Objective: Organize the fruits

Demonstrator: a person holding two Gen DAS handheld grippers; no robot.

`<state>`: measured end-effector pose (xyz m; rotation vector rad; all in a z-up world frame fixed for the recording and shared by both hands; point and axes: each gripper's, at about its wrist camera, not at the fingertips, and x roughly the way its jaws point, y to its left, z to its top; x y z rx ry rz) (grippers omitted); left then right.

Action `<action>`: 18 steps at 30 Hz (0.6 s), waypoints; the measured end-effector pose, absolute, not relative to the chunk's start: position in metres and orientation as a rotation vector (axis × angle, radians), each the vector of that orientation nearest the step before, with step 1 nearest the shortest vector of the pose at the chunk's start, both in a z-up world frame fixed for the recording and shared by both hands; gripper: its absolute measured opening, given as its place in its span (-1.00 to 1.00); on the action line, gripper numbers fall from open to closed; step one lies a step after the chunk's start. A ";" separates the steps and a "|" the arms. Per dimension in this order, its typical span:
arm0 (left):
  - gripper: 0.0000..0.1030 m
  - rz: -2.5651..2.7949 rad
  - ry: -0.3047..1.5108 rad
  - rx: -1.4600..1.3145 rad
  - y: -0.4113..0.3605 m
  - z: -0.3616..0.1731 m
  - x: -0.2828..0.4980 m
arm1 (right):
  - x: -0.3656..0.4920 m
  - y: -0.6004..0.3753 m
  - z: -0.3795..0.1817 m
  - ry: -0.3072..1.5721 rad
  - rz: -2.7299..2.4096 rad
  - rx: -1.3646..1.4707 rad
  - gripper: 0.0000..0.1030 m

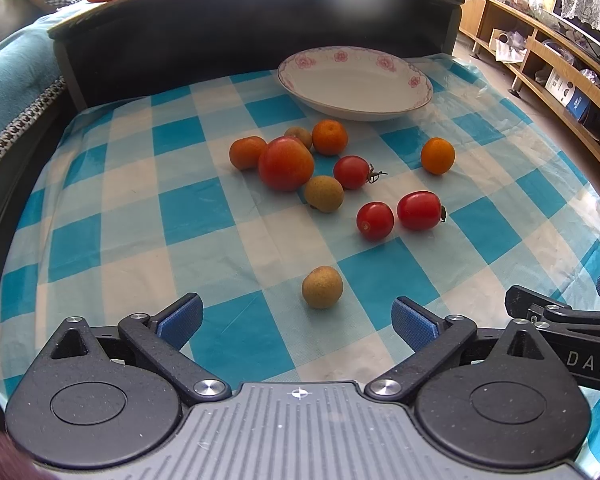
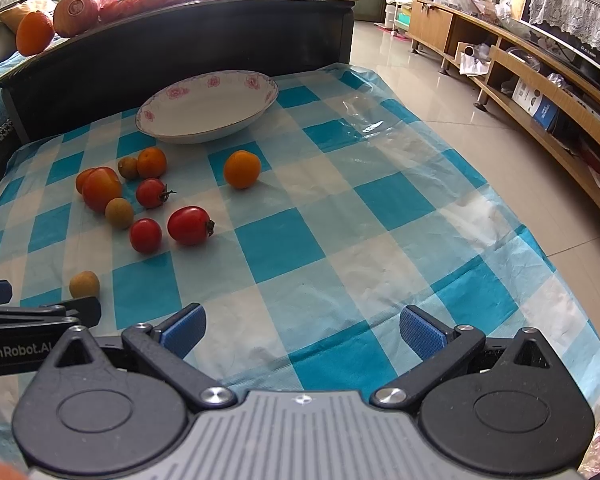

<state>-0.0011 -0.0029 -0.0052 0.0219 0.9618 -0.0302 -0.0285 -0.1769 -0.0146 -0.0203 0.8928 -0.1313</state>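
Loose fruit lies on a blue-and-white checked cloth (image 1: 204, 208). A large tomato (image 1: 285, 163) sits among small oranges (image 1: 329, 137), cherry tomatoes (image 1: 375, 220) and brown longans (image 1: 323, 193). One longan (image 1: 322, 287) lies just ahead of my left gripper (image 1: 296, 318), which is open and holds nothing. A lone orange (image 2: 242, 169) lies apart to the right of the cluster. The white floral plate (image 1: 380, 110) stands empty behind the fruit, also seen as the plate (image 2: 188, 134) in the right wrist view. My right gripper (image 2: 302, 330) is open over bare cloth, right of the fruit.
A dark wooden headboard (image 1: 220, 28) rises behind the plate with more fruit on its top, including an orange (image 2: 34, 34). The cloth's right edge (image 2: 540, 248) drops to a tiled floor. A long wooden cabinet (image 2: 540, 92) runs along the right.
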 end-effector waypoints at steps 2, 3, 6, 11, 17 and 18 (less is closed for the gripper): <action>0.97 -0.030 0.961 0.022 -0.003 -0.005 -0.001 | -0.029 -0.177 -0.015 0.895 -0.131 -0.020 1.00; 0.97 -0.030 0.962 0.022 -0.003 -0.005 -0.001 | -0.028 -0.177 -0.015 0.896 -0.132 -0.020 1.00; 0.97 -0.030 0.962 0.022 -0.003 -0.005 -0.002 | -0.028 -0.177 -0.015 0.899 -0.131 -0.020 1.00; 0.95 -0.031 0.963 0.023 -0.003 -0.006 -0.002 | -0.028 -0.177 -0.016 0.902 -0.131 -0.019 1.00; 0.94 -0.031 0.965 0.026 -0.003 -0.009 -0.004 | -0.026 -0.176 -0.018 0.908 -0.128 -0.019 1.00; 0.94 -0.031 0.964 0.027 -0.003 -0.009 -0.003 | -0.026 -0.175 -0.018 0.909 -0.127 -0.018 1.00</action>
